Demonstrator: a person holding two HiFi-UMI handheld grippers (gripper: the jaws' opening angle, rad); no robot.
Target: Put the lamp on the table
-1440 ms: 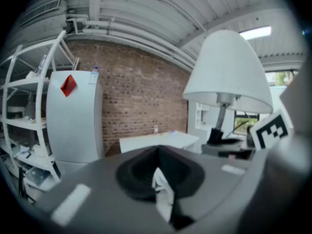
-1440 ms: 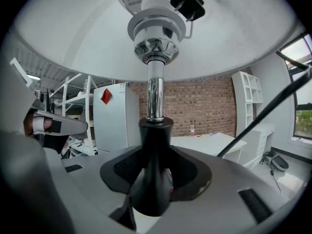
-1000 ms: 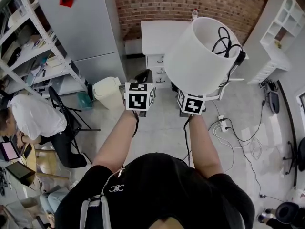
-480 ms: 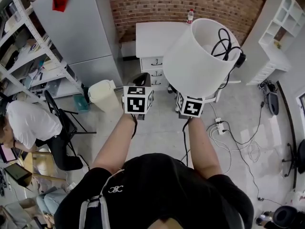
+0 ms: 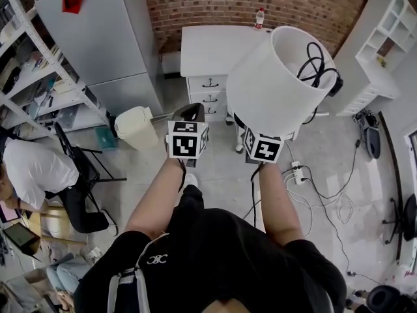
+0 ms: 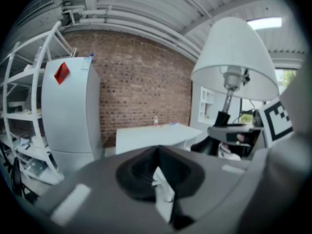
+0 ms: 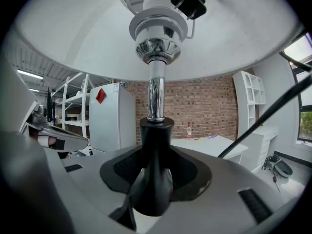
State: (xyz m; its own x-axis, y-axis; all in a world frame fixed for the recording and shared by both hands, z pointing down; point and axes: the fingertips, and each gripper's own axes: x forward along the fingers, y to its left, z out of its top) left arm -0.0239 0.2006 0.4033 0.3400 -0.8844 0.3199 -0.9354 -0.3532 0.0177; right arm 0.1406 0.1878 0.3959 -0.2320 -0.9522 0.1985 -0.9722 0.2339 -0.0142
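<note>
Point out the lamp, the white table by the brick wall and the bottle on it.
lamp (image 5: 267,90): head view, outer side of the shade.
table (image 5: 208,44): head view, bare top.
bottle (image 5: 260,19): head view, its body.

Head view steeply down; gripper views near-level, close over jaws; all share brick wall (image 5: 215,2), table (image 5: 215,44)

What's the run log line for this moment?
phase: carry | right gripper: fingers shut on lamp stem | left gripper: fingers together | lamp: held aloft, not yet on table
</note>
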